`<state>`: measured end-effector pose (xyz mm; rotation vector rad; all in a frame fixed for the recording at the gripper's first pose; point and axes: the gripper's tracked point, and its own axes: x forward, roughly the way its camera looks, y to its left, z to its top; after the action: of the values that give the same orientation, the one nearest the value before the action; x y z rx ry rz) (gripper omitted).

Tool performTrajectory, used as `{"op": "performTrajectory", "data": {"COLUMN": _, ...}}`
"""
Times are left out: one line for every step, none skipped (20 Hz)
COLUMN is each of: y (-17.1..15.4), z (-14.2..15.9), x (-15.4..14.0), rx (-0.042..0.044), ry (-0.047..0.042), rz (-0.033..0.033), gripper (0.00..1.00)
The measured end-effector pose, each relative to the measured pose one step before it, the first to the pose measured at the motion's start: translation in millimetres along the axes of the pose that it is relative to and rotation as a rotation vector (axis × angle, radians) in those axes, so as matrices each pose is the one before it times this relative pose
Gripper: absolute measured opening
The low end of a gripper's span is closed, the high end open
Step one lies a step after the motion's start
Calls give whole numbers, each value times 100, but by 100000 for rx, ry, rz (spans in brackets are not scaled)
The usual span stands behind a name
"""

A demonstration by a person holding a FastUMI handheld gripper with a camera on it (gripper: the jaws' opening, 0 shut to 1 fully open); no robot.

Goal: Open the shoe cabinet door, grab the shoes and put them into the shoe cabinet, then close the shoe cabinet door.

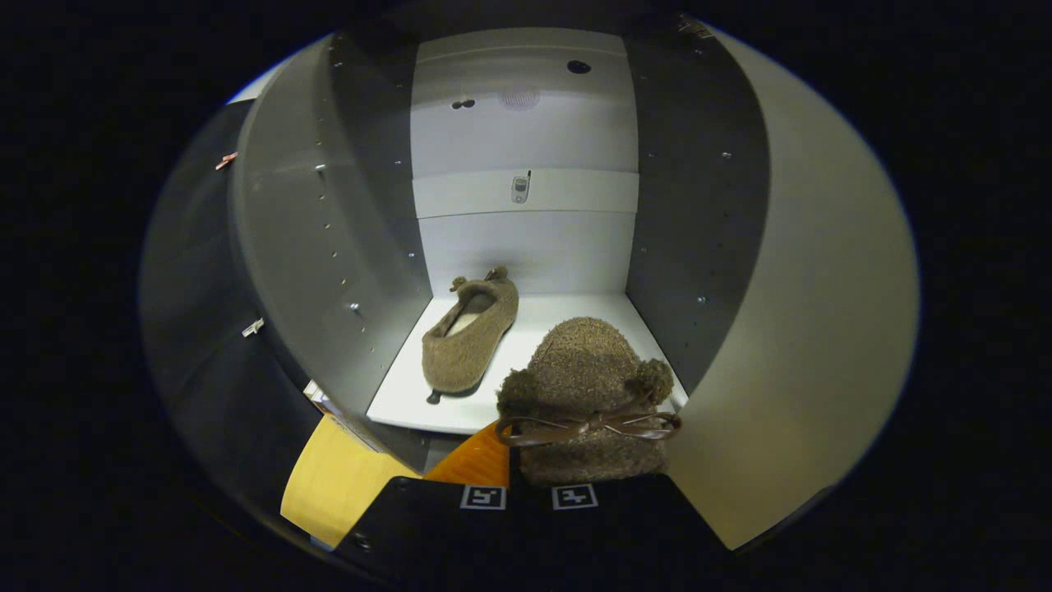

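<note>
The shoe cabinet stands open just ahead of me, with a white shelf (403,399) between grey side walls. One brown fuzzy slipper (468,333) lies on the left of that shelf, toe toward me and heel toward the back wall. A second matching slipper (585,386), with pompoms and a brown bow, sits right at my fingers, its toe reaching over the shelf's front edge on the right. My gripper (528,487) is shut on the near end of this slipper, with the two fingers almost together.
The cabinet's left wall (329,247) and right wall (699,205) close in the shelf. A wide pale panel (805,329), seemingly the open door, stands at the right. A dark cabinet front (197,288) is at the left. Yellow wooden floor (337,485) shows below the shelf.
</note>
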<state>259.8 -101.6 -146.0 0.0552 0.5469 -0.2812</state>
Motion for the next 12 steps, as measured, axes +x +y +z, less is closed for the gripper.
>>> {"op": "performTrajectory", "data": {"y": -257, "z": 911, "x": 1120, "rx": 663, "ry": 151, "rz": -233, "gripper": 6}}
{"op": "performTrajectory", "data": {"y": -253, "z": 878, "x": 1178, "rx": 95, "ry": 394, "rz": -607, "gripper": 6}}
{"op": "performTrajectory", "data": {"y": -154, "z": 690, "x": 1173, "rx": -316, "ry": 476, "rz": -886, "gripper": 6}}
{"op": "performTrajectory", "data": {"y": -257, "z": 905, "x": 1311, "rx": 165, "ry": 41, "rz": -555, "gripper": 6}}
{"op": "performTrajectory", "data": {"y": -125, "z": 847, "x": 1407, "rx": 266, "ry": 753, "rz": -324, "gripper": 6}}
{"op": "performTrajectory", "data": {"y": -84, "z": 637, "x": 1598, "rx": 133, "ry": 1018, "rz": -249, "gripper": 6}}
{"op": "performTrajectory", "data": {"y": -210, "z": 464, "x": 1314, "rx": 664, "ry": 1739, "rz": -650, "gripper": 6}}
{"op": "performTrajectory", "data": {"y": -49, "z": 293, "x": 1346, "rx": 597, "ry": 2377, "rz": 343, "gripper": 6}}
{"op": "performTrajectory", "data": {"y": 113, "z": 488, "x": 1310, "rx": 352, "ry": 743, "rz": 657, "gripper": 5}}
{"op": "performTrajectory", "data": {"y": 27, "z": 394, "x": 1148, "rx": -77, "ry": 186, "rz": 274, "gripper": 6}}
{"op": "performTrajectory", "data": {"y": -128, "z": 8, "x": 1061, "rx": -47, "ry": 1323, "rz": -154, "gripper": 6}}
{"op": "performTrajectory", "data": {"y": -227, "z": 18, "x": 1054, "rx": 150, "ry": 995, "rz": -657, "gripper": 5}}
